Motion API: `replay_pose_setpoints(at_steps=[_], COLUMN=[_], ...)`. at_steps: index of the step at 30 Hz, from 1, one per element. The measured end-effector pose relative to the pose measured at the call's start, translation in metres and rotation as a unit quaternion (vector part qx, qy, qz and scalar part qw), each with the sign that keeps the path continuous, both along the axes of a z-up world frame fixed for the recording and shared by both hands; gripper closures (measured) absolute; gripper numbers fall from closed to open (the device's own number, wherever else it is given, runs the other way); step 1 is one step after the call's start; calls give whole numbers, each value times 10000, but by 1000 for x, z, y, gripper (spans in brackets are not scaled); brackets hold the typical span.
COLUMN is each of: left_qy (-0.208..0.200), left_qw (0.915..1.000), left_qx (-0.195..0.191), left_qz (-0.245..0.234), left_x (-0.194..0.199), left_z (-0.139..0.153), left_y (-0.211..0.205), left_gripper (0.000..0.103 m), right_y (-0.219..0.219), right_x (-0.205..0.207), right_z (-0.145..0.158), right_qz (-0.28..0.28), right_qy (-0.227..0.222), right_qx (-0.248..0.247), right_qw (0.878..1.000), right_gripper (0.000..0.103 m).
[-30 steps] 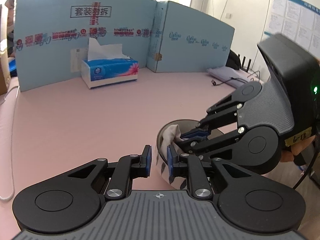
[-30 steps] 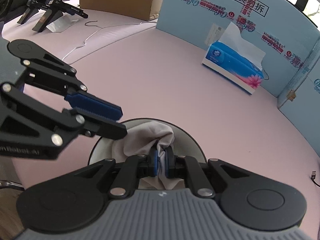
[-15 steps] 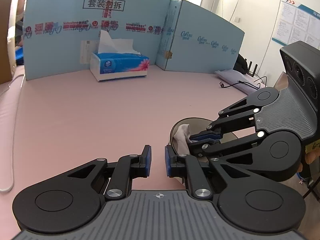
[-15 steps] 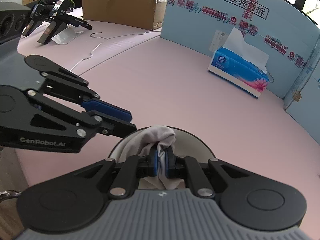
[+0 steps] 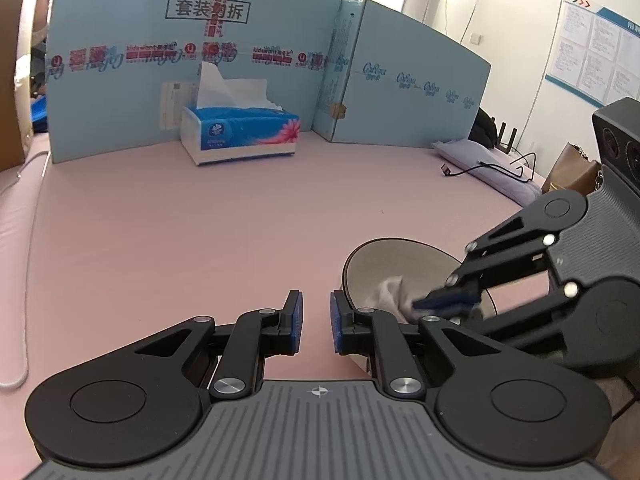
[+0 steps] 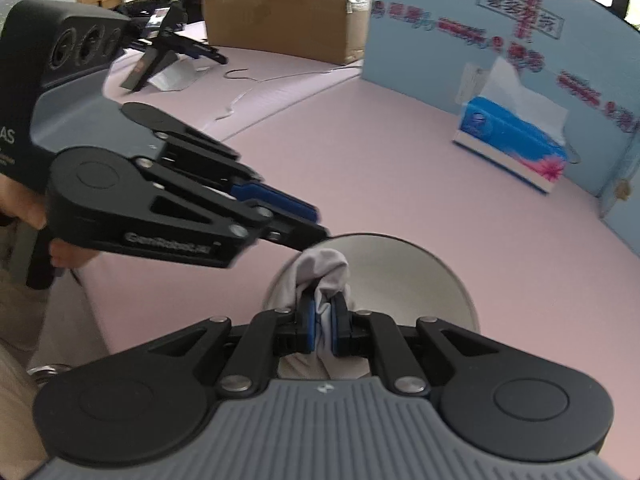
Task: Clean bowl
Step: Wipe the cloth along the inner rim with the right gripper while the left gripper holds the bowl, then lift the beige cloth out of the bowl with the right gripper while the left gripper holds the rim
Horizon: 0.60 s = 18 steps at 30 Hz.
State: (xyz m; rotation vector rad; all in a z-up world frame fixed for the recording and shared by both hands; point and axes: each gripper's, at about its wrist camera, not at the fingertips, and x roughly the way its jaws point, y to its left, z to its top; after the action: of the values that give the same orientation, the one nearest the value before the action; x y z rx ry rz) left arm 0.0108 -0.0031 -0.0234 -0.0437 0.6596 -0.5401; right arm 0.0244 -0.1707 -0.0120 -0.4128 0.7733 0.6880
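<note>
A white bowl (image 5: 394, 264) with a dark rim sits on the pink table near its front edge; it also shows in the right wrist view (image 6: 408, 276). My right gripper (image 6: 323, 322) is shut on a crumpled white cloth (image 6: 324, 268) and presses it against the bowl's inner left wall. The cloth shows in the left wrist view (image 5: 386, 292) too. My left gripper (image 5: 315, 322) is open and empty, just left of the bowl's rim and off it, above the table.
A blue tissue box (image 5: 240, 134) stands at the back before a blue cardboard screen (image 5: 192, 60). A brown carton (image 6: 276, 4) and a spare gripper (image 6: 172, 52) lie far left. A black cable (image 5: 488, 168) lies at the right.
My left gripper has let go of the bowl's rim and drawn back to the left. My right gripper has moved the cloth inside the bowl toward its left wall.
</note>
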Motion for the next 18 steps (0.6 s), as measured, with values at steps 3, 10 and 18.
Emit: replay_pose_setpoints(at_steps=[3,10,18], left_qy=[-32,-79,-148], left_qw=[10000,9998,9996], left_qx=[-54,-155,-233], left_qz=[23,96,112], left_x=[0,1,1], left_z=[1,2,4], left_y=[2,7,11], left_gripper=[80,70,63], right_y=[-5,11,15], right_x=[8,12,7], right_z=[1,-15,-16], right_qz=[-301,-237,151], right_qy=[-149,-288,-163], right_qx=[-218,-937,-1386], right_qw=[9992,9949,9901], right_gripper=[95,94,93])
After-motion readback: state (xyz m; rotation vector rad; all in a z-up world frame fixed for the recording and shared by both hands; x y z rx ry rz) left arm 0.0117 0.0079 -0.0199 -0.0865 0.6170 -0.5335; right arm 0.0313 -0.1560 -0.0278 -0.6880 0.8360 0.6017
